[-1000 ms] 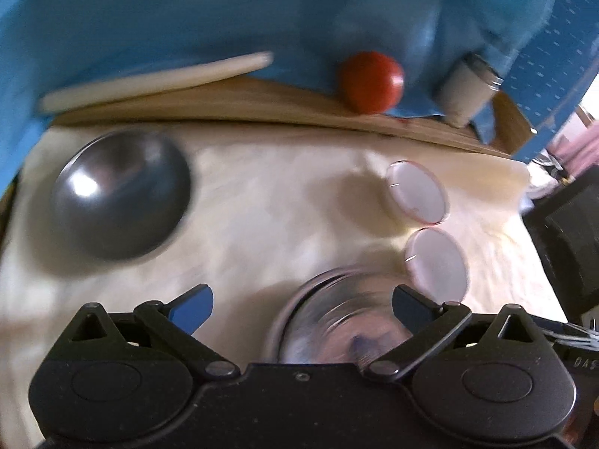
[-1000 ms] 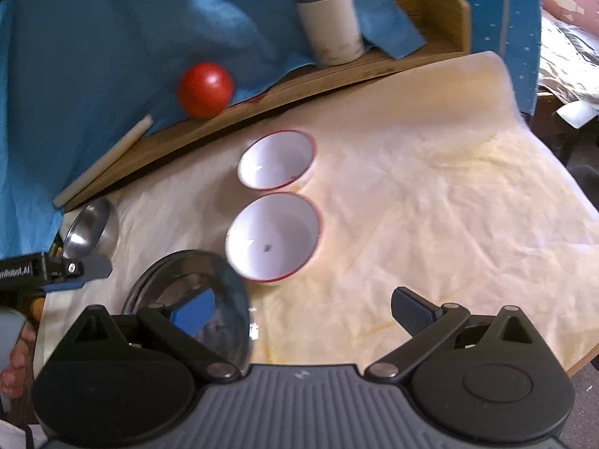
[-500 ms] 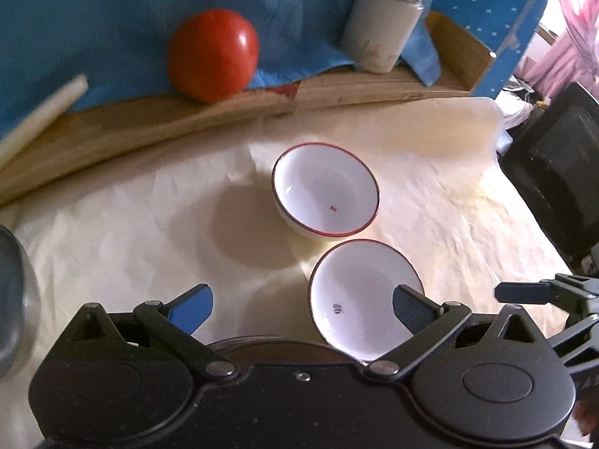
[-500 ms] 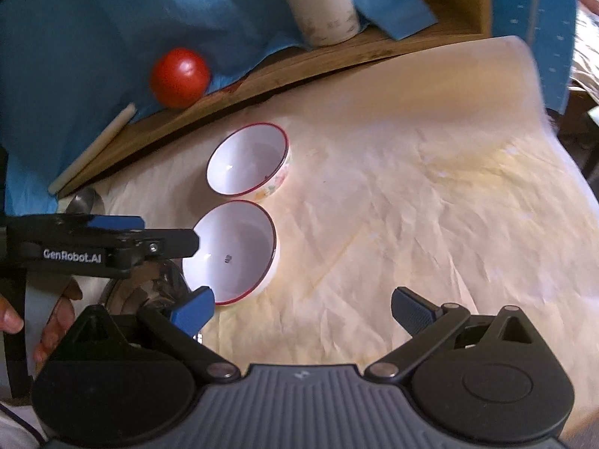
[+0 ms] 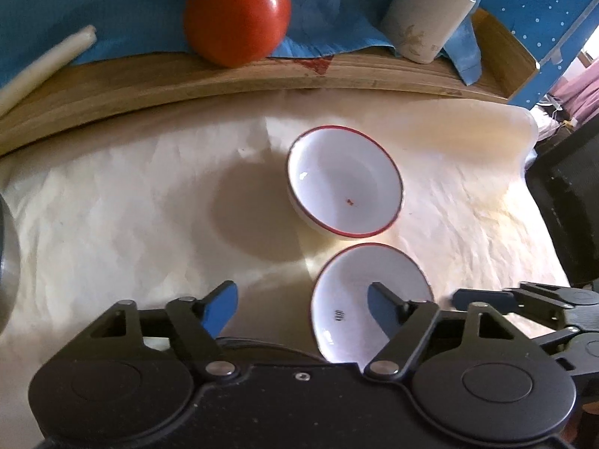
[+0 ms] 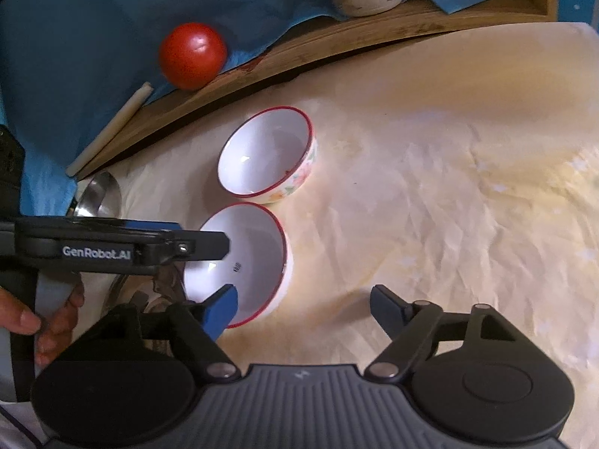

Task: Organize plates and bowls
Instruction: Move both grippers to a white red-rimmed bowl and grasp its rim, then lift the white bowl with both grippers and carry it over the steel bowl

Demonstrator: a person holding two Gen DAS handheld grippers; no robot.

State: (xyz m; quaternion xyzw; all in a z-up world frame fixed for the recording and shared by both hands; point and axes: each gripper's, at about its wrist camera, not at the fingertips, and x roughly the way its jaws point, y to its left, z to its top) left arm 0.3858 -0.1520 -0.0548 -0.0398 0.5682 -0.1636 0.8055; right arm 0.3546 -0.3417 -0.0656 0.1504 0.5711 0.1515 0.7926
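Note:
Two white bowls with red rims stand close together on the cream cloth: a far bowl [image 5: 344, 183] [image 6: 267, 153] with a flowered outside, and a near bowl [image 5: 370, 299] [image 6: 243, 258]. My left gripper [image 5: 301, 305] straddles the near bowl's left wall, right finger inside, jaws closing. My right gripper [image 6: 303, 305] straddles its opposite wall, left finger inside, jaws also closing. No pad visibly presses on the rim. Each gripper shows in the other's view: the right gripper [image 5: 524, 299], and the left gripper [image 6: 202, 245] with a hand [image 6: 48, 321] on it.
A steel bowl [image 6: 101, 198] [image 5: 7, 258] sits at the left, with a shiny plate [image 6: 127, 292] under the left gripper. Behind, a wooden tray [image 5: 187, 82] with blue cloth carries a tomato [image 5: 237, 15], a pale tumbler [image 5: 430, 11] and a white stick [image 5: 45, 63]. A black chair [image 5: 561, 194] stands right.
The left gripper swung right, from the steel bowl and shiny plate over to the white bowls. Both grippers came down onto the near bowl, and their jaws have narrowed.

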